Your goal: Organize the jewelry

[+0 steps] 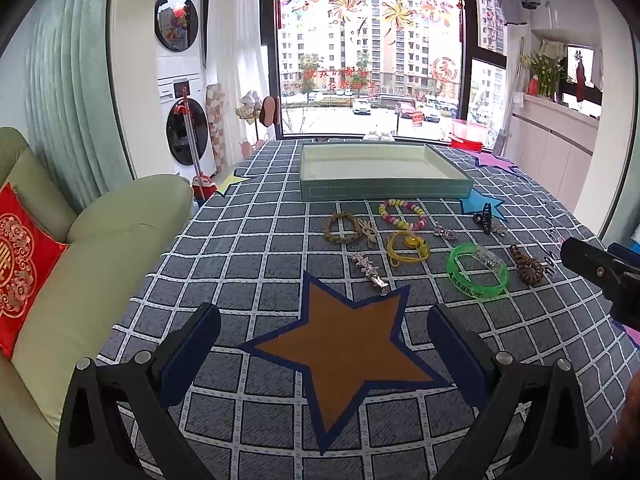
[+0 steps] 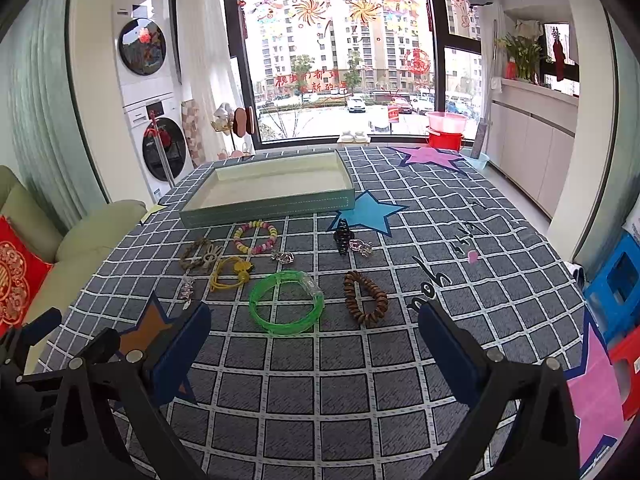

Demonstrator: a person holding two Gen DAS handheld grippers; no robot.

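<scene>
A shallow green tray stands empty at the far side of the checked tablecloth. In front of it lie several pieces: a beaded bracelet, a braided bracelet, a yellow cord piece, a green bangle, a brown coil bracelet, a silver clip and a black claw clip. My left gripper is open over an orange star. My right gripper is open just short of the green bangle.
A green sofa with a red cushion lines the table's left edge. Blue and red stools stand at the right. The right gripper's body shows at the left wrist view's right edge. A window and washing machines lie beyond.
</scene>
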